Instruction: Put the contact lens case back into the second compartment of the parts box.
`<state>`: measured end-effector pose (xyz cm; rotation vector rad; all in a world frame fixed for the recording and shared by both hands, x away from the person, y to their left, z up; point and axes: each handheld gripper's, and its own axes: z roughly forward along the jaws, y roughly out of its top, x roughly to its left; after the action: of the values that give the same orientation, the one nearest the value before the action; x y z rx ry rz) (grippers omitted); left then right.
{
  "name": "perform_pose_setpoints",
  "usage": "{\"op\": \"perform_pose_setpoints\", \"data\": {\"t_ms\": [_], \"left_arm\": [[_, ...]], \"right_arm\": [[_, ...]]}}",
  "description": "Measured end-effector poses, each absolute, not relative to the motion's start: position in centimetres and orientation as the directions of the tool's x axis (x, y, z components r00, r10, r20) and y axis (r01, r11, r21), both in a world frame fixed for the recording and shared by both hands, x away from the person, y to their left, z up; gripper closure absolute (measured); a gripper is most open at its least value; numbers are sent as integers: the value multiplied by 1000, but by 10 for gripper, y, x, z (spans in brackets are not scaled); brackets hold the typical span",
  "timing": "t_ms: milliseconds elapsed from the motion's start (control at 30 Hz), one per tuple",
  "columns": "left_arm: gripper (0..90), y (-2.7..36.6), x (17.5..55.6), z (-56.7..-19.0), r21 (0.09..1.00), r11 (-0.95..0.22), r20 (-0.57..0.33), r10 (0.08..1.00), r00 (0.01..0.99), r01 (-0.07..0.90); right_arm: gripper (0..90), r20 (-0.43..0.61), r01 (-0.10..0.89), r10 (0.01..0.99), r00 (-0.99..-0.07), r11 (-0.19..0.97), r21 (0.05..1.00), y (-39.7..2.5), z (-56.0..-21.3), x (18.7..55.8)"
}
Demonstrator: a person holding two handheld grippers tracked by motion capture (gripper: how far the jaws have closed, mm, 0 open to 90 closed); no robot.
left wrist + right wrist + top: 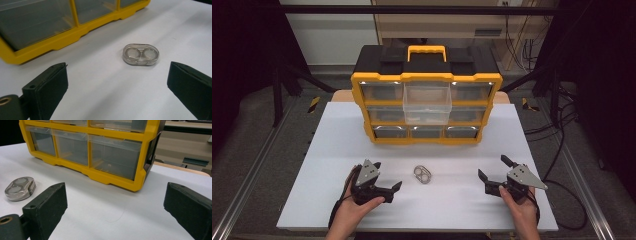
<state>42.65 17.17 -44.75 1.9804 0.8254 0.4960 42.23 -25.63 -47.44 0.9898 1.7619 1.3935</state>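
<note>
resting on white table [337, 150], clear twin-well case [424, 174] between left gripper [387, 176], right gripper [493, 167]; jaws released, empty.

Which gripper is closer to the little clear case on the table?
Left. The left gripper sits just left of the clear case, jaws open toward it. The right gripper is farther off on its right.

Looks like a lab or workshop rig: white counter [337, 200] boxed in by black metal framing [412, 10], loose cables [557, 130] trailing over grey floor, yellow parts organizer [427, 102] parked at the back.
</note>
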Motion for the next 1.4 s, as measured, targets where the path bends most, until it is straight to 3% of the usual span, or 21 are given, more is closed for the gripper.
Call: {"op": "perform_pose_setpoints", "data": {"t_ms": [667,1400], "left_arm": [[38,110,450,-450,784,-500,35,627,778,368],[73,88,460,-460,734,-560,46,606,794,385]], "right_arm": [[52,-51,159,869,-493,148,976,-256,-474,422],[52,-48,162,867,-497,147,976,-256,-474,422]]}}
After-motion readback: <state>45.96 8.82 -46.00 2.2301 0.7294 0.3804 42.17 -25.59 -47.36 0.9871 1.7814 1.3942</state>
